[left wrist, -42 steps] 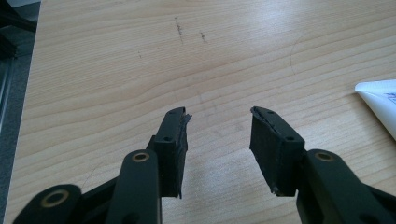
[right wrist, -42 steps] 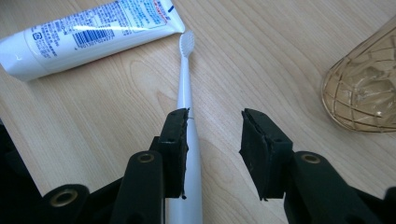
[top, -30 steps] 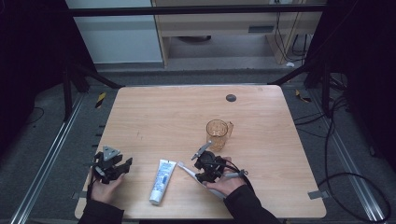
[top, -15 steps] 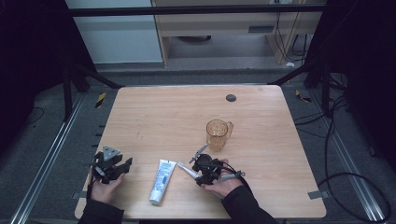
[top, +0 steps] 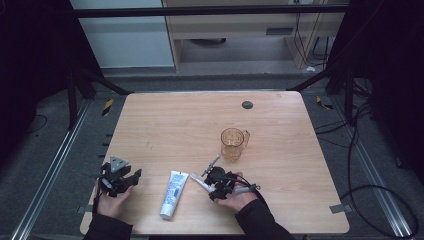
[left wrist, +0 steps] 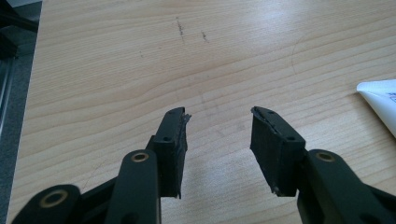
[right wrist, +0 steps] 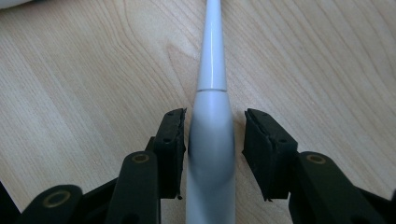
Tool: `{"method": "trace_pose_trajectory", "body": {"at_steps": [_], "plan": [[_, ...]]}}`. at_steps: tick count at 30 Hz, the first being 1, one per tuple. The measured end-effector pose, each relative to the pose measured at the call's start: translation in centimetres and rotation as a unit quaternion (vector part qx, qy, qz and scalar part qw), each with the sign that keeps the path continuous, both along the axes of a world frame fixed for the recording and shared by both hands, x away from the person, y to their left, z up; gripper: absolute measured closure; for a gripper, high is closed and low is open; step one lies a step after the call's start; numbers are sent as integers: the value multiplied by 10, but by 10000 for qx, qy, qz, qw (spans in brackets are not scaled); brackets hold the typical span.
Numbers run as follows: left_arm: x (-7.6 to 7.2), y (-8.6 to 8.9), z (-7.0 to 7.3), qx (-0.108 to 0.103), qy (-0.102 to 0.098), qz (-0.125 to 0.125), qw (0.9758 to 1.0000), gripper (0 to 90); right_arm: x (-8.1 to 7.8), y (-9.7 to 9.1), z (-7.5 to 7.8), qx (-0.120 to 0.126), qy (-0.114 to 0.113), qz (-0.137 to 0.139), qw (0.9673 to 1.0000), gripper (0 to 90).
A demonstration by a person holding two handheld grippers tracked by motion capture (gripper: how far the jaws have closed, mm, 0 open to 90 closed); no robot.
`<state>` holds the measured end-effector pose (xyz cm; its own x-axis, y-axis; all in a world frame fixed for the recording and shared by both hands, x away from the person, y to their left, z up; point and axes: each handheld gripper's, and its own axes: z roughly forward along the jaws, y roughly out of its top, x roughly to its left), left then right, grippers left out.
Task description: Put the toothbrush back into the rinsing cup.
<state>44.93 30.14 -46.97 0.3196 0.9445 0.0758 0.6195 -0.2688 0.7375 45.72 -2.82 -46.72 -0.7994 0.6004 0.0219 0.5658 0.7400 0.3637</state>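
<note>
A white toothbrush point(right wrist: 211, 93) lies flat on the wooden table point(top: 170, 125), its handle running between the jaws of my right gripper point(right wrist: 214, 116). The left pad is against the handle and a gap shows at the right pad, so this gripper is open. In the high view my right gripper point(top: 207, 182) sits near the front middle, with the toothbrush point(top: 196, 180) sticking out to its left. My left gripper point(left wrist: 219, 116) is open and empty over bare wood; in the high view this left gripper point(top: 134, 176) is at the front left.
A white and blue toothpaste tube point(top: 173, 193) lies between the two grippers, and its end shows as the toothpaste tube point(left wrist: 380, 100) in the left gripper view. An amber glass mug point(top: 232, 143) stands just beyond my right gripper. A dark round disc point(top: 247, 105) sits near the far edge.
My right gripper has shifted slightly toward the front edge of the table. The left gripper, tube and mug have not moved.
</note>
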Motion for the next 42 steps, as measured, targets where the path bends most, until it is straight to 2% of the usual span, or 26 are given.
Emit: {"method": "trace_pose_trajectory", "body": {"at_steps": [11,22,26,42], "plan": [[0,0,0,0,-6,2,10000,547,1,2,-3,-134,97,-72,9998,657],[0,0,0,-1,-6,3,10000,548,1,4,-2,-165,140,-255,9994,672],[0,0,0,-5,-8,3,10000,548,1,2,0,-55,228,-297,9993,674],[0,0,0,-9,-10,1,10000,551,-2,-13,25,428,-46,-393,9983,677]]}}
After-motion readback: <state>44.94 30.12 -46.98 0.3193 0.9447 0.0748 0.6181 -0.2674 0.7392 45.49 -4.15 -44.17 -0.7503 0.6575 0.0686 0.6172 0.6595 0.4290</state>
